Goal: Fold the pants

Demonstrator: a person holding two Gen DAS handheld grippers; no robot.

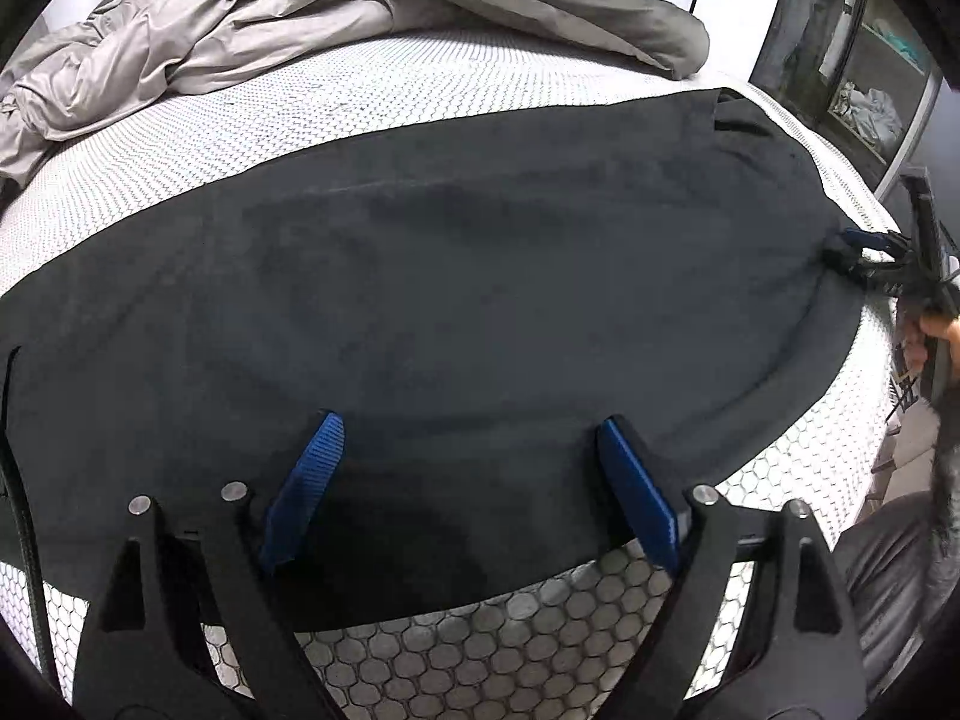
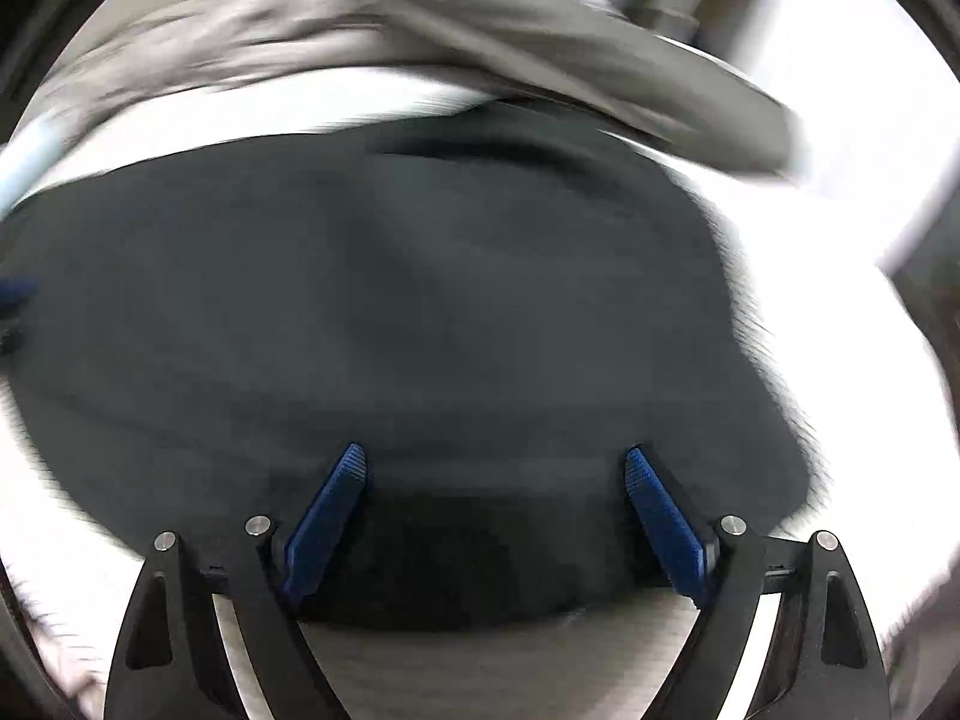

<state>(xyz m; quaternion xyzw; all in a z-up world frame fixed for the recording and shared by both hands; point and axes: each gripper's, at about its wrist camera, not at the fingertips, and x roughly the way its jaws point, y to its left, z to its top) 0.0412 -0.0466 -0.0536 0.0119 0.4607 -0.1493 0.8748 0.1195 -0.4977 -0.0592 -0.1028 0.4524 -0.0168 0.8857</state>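
**Pants lying flat on the mattress, both grippers spread over the near edge**

The dark pants are lying spread along the near edge of the mattress, looking already doubled into one long smooth panel — though whether that is a leg-on-leg fold is a judgement, since the layers are hard to tell apart. A crumpled grey duvet is sitting at the far side, clear of the work.

The left gripper is hovering over the near hem with its blue pads standing wide apart and nothing between them but the cloth lying below. The right gripper is likewise standing wide open over the pants' near edge, gripping nothing; its view is blurring heavily. In the left wrist view it is showing small at the pants' right end, by the mattress's right edge.

What is remaining, by my reading, is the crosswise folding — bringing one end over toward the other, perhaps twice, into a compact stack.
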